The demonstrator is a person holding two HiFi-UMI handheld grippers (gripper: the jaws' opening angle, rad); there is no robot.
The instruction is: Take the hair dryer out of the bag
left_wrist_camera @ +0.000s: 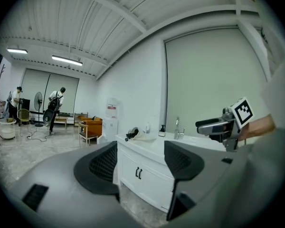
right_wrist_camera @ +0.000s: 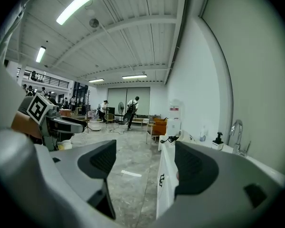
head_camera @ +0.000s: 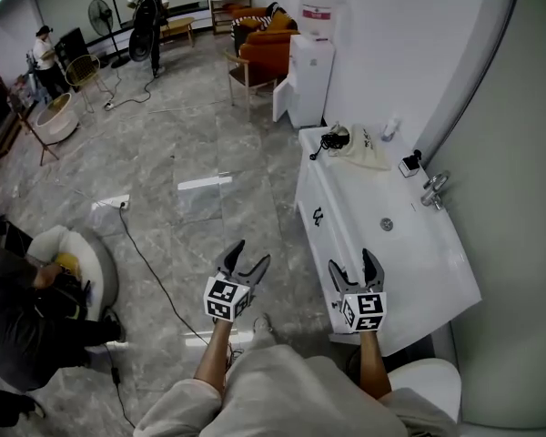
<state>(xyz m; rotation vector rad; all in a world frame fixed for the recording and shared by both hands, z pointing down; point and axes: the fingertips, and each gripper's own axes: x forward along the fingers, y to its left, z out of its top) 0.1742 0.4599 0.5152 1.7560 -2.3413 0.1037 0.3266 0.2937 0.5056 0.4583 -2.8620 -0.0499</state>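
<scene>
My left gripper [head_camera: 252, 251] & right gripper [head_camera: 350, 260] are both wide open, nothing in them, well apart from the hair dryer [head_camera: 333, 138] at the bag [head_camera: 366, 149] mouth, far end of counter [head_camera: 409, 253]; pinching cloth too could drag bag off the edge.

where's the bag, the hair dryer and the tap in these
bag [head_camera: 369, 153], head view, middle of its cream cloth
hair dryer [head_camera: 333, 138], head view, its black body beside the bag
tap [head_camera: 434, 189], head view, its metal spout
</scene>
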